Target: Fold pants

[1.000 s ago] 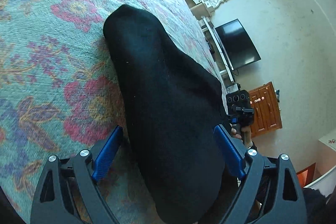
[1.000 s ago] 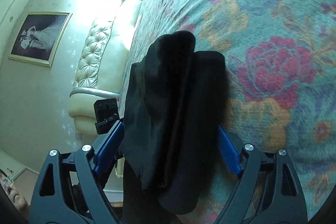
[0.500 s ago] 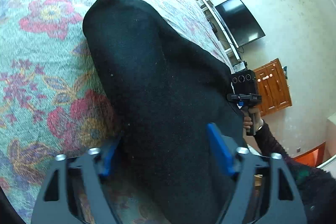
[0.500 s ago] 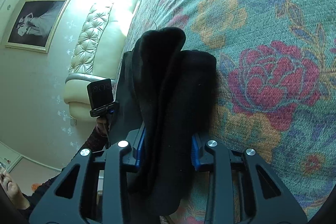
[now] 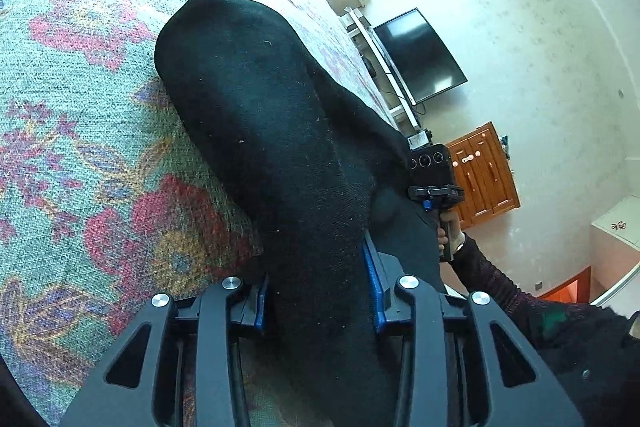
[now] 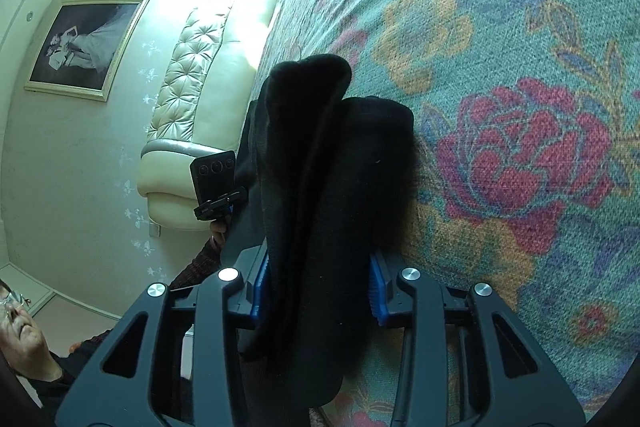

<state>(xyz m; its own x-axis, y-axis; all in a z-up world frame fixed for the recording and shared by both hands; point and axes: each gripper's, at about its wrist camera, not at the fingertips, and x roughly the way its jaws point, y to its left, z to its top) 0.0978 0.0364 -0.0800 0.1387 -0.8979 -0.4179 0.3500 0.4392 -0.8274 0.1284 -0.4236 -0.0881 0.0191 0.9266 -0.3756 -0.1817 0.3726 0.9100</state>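
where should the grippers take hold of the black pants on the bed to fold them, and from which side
Probably the thick doubled end of the black pants nearest the bed's edge, coming in low from that edge along the garment's length. The layers stack there into a narrow ridge that fits between the fingers. Both the left gripper and right gripper already pinch that end, jaws having just closed.
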